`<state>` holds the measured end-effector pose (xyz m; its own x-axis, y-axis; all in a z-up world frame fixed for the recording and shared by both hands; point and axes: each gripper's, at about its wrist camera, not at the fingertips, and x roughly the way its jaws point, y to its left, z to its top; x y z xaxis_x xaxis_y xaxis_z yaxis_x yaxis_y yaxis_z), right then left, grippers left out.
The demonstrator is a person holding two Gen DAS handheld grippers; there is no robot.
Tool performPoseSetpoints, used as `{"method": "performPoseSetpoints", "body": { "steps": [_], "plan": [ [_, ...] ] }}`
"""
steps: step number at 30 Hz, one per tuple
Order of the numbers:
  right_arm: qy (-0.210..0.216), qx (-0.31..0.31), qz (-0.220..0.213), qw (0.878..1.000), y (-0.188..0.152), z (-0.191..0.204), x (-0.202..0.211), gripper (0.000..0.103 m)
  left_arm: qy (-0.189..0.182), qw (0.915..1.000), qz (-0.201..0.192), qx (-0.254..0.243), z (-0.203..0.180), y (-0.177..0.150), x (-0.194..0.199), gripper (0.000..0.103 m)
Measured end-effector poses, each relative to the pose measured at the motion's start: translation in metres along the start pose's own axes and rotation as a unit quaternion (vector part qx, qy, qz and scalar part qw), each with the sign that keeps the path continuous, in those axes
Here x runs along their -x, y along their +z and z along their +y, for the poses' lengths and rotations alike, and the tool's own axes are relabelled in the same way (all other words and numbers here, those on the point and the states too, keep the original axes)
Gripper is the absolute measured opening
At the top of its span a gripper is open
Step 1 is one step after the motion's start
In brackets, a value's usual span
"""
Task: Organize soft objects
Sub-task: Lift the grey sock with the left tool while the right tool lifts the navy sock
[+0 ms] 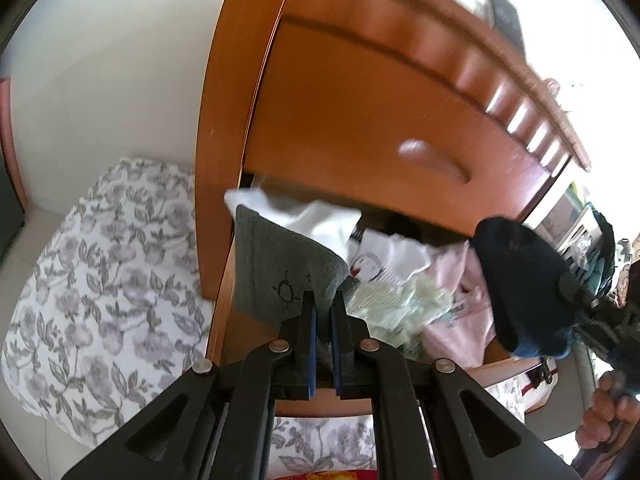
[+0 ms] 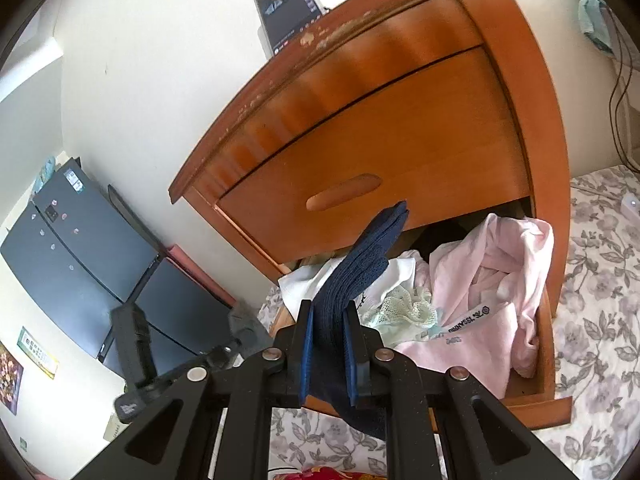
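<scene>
My left gripper [image 1: 323, 300] is shut on a folded grey cloth [image 1: 276, 264] with a small stitched mark, held above the left end of the open bottom drawer [image 1: 224, 292]. My right gripper [image 2: 328, 312] is shut on a folded navy blue cloth [image 2: 368, 256], held over the same drawer [image 2: 536, 404]; this cloth also shows in the left wrist view [image 1: 520, 284]. The drawer holds a pink garment [image 2: 488, 292], white clothes [image 1: 332, 224] and a pale green lace piece [image 2: 404, 312]. The left gripper and grey cloth show at lower left in the right wrist view [image 2: 244, 328].
The wooden nightstand has a closed upper drawer [image 2: 380, 152] with a recessed handle [image 2: 344, 192] right above the open one. A floral bedsheet [image 1: 100, 280] lies beside and below the drawer. A dark fridge [image 2: 80, 248] stands at the left. Cables [image 2: 620, 92] hang at far right.
</scene>
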<state>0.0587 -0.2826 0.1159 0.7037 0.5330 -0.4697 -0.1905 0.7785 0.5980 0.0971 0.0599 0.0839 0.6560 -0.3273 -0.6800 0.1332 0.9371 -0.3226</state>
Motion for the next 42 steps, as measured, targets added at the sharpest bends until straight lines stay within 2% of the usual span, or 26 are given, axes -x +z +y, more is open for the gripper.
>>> {"method": "performPoseSetpoints", "body": {
  "steps": [10,18,26,32,42],
  "plan": [
    [0.011,0.005,-0.034,0.999,0.005,0.006,0.031,0.015,-0.017,0.9972,-0.066,-0.029,-0.025,0.026,0.049,0.004],
    [0.024,0.016,-0.067,0.997,0.013,0.018,0.058,0.015,-0.026,0.9902,-0.127,-0.052,-0.039,0.041,0.091,0.004],
    [0.039,0.033,-0.093,0.994,0.015,0.032,0.082,0.015,-0.039,0.9751,-0.202,-0.082,-0.056,0.050,0.155,0.004],
    [0.051,0.058,-0.118,0.990,0.017,0.051,0.109,0.015,-0.049,0.9636,-0.240,-0.107,-0.070,0.052,0.196,0.004],
    [0.064,0.096,-0.155,0.981,0.010,0.081,0.156,0.015,-0.072,0.9417,-0.298,-0.139,-0.092,0.035,0.257,0.004]
  ]
}}
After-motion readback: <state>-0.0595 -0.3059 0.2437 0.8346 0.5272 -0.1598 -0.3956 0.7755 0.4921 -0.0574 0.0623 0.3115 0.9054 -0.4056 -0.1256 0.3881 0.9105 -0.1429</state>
